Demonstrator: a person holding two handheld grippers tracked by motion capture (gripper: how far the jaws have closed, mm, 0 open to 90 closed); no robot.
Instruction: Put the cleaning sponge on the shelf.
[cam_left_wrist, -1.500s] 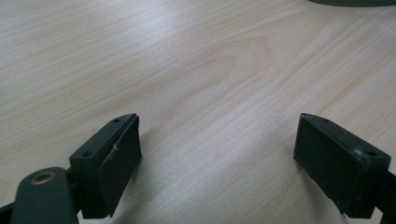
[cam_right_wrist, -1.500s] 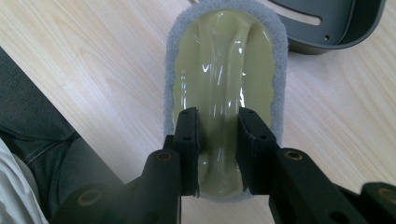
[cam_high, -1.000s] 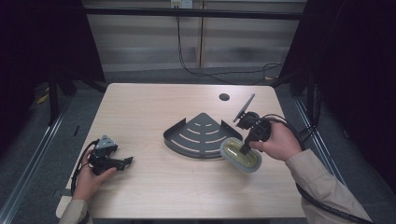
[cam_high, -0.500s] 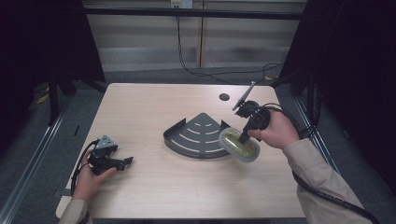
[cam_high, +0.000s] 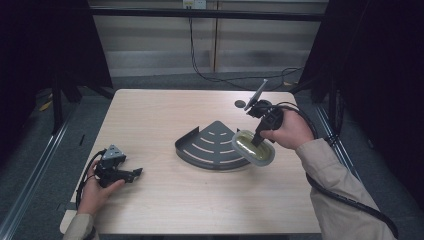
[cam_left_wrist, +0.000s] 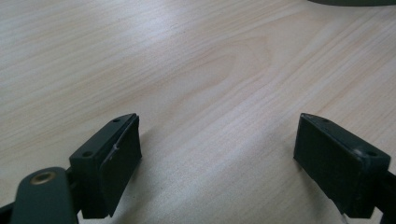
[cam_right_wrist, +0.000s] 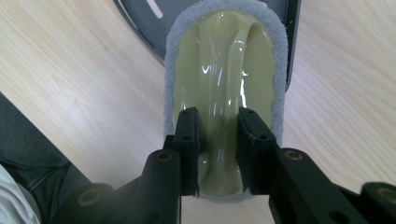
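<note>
A dark grey fan-shaped slotted tray (cam_high: 212, 145) lies at the table's middle. My right gripper (cam_high: 256, 141) is shut on the raised middle ridge of an oval pale-green scrubber with a grey fuzzy rim (cam_high: 252, 148). The scrubber is over the tray's right edge. In the right gripper view the jaws (cam_right_wrist: 218, 114) pinch the glossy ridge of the scrubber (cam_right_wrist: 224, 60), and the tray (cam_right_wrist: 140, 18) lies beneath its far end. My left gripper (cam_high: 135, 173) rests on the table at the near left, open. Its jaws (cam_left_wrist: 217, 135) stand wide apart over bare wood.
A small dark round hole (cam_high: 240, 104) sits in the light wood tabletop (cam_high: 150, 115) beyond the right gripper. A black cable (cam_high: 320, 185) trails from the right gripper along the sleeve. Dark panels flank the table on both sides.
The right gripper has carried the scrubber away from the person and slightly left, from beside the tray onto its right edge. The left gripper has not moved.
</note>
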